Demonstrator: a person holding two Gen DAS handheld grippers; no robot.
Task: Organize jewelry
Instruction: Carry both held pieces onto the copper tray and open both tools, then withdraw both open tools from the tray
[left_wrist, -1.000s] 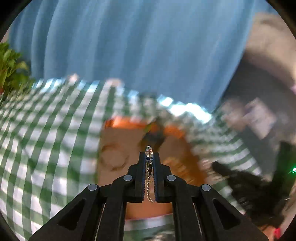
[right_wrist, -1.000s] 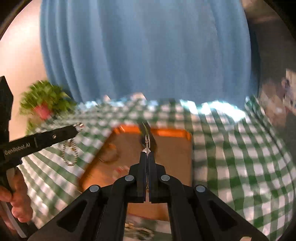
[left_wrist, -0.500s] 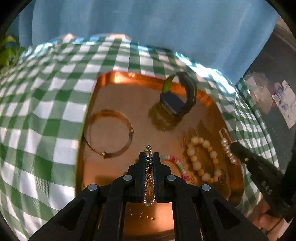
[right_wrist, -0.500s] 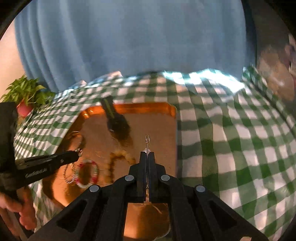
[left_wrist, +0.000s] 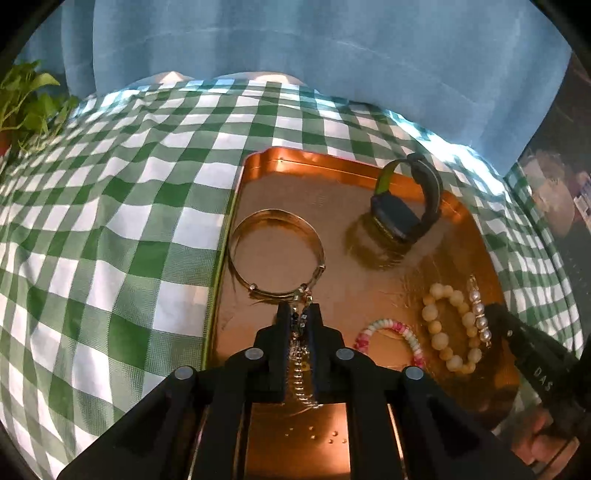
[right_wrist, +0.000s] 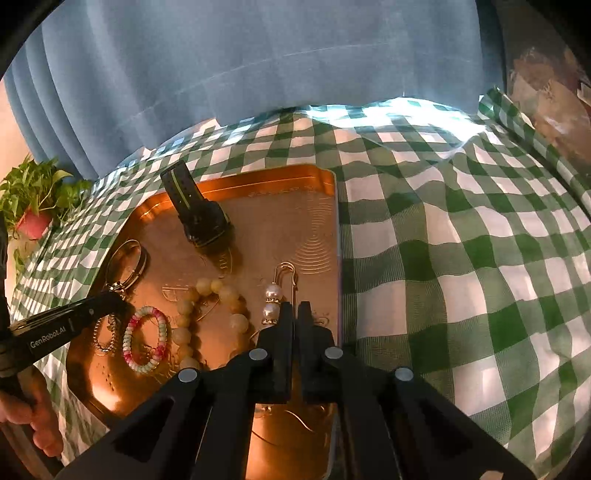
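Over the near-left part of the tray (left_wrist: 476, 236), the left gripper (left_wrist: 298, 314) has a thin chain (left_wrist: 301, 369) between its pads; the jaws are opening, and the chain hangs from them in a loop just above the tray floor. The right gripper (right_wrist: 294, 310), at the tray's right side, has its jaws nearly together; the pin (right_wrist: 286, 280) lies just beyond its tips, and whether the tips pinch the pin's wire cannot be told.

Risks — judged from this view. The chain's upper end lies against the clasp of the bangle (left_wrist: 277, 254); as the jaws part, the links may snag there or drop across the bangle and tangle. A link may also stick to a pad, so that lifting the gripper drags the chain out of the tray onto the cloth (left_wrist: 110, 221). The right gripper's tips are close to the pin and the right rim; a sideways nudge could push the pin into the cream beads (right_wrist: 221, 295).

Container — one copper tray on the cloth. It holds:
- bangle, left side;
- watch (left_wrist: 406, 206), far middle, standing on edge;
- pink-and-white bracelet (left_wrist: 391, 336), near middle;
- cream beads, right of it;
- pin with pearls, right side.
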